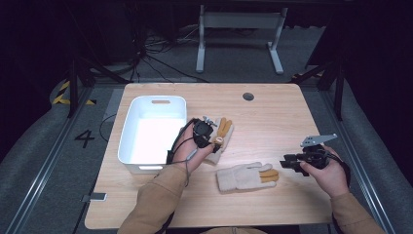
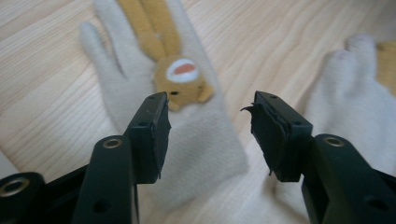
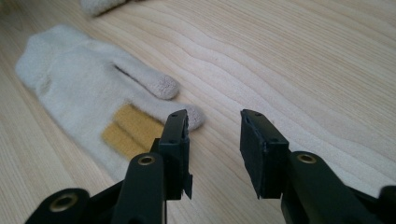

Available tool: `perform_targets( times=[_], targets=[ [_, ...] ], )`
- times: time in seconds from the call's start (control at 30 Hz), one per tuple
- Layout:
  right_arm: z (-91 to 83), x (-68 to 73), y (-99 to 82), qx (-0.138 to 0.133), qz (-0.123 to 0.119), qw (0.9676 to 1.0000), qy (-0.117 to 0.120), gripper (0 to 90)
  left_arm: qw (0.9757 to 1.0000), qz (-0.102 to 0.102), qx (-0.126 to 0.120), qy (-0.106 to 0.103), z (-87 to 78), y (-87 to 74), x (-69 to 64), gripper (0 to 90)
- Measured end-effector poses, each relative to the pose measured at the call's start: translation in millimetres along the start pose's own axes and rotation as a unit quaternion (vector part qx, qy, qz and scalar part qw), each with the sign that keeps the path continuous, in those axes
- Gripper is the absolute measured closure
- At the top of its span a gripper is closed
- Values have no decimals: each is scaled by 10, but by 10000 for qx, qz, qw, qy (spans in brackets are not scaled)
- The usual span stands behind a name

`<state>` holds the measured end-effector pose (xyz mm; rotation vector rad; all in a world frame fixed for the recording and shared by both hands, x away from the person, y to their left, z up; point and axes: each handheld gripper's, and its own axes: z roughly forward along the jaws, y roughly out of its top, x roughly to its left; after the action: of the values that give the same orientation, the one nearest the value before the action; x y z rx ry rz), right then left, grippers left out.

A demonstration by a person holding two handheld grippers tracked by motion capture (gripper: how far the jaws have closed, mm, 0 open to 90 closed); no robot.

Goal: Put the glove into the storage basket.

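A cream glove with a tan bunny face [image 2: 180, 77] lies flat on the table, its fingers pointing away from me. My left gripper [image 2: 210, 105] stands open just above its cuff, one jaw to each side; from above, the left gripper [image 1: 213, 140] sits over this bunny glove [image 1: 223, 134]. A second cream glove with tan fingers [image 1: 246, 176] lies nearer me, fingers pointing right. My right gripper [image 1: 285, 162] is open just right of those fingertips, empty. In the right gripper view the second glove [image 3: 84, 88] lies left of the open right gripper [image 3: 215, 121].
A white plastic bin [image 1: 130, 127] stands at the table's left, right beside my left hand. The wooden table [image 1: 272, 117] has a round grommet hole [image 1: 248, 96] near its far edge. Dark floor and cables lie beyond.
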<state>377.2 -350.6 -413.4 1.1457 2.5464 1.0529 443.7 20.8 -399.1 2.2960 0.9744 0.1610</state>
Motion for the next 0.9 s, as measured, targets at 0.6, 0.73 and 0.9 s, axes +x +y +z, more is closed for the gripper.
perform_targets(
  times=[0.6,0.73,0.9],
  targets=[
    [28,-4,-13,-61,-1,10000,57,598,9997,-198,85,120,389,159,45,433],
    [34,3,-17,-33,11,10000,84,597,9994,-298,130,106,499,166,86,443],
    [46,11,-20,-35,-20,9999,105,596,9992,-321,193,118,585,178,101,450]
  ],
)
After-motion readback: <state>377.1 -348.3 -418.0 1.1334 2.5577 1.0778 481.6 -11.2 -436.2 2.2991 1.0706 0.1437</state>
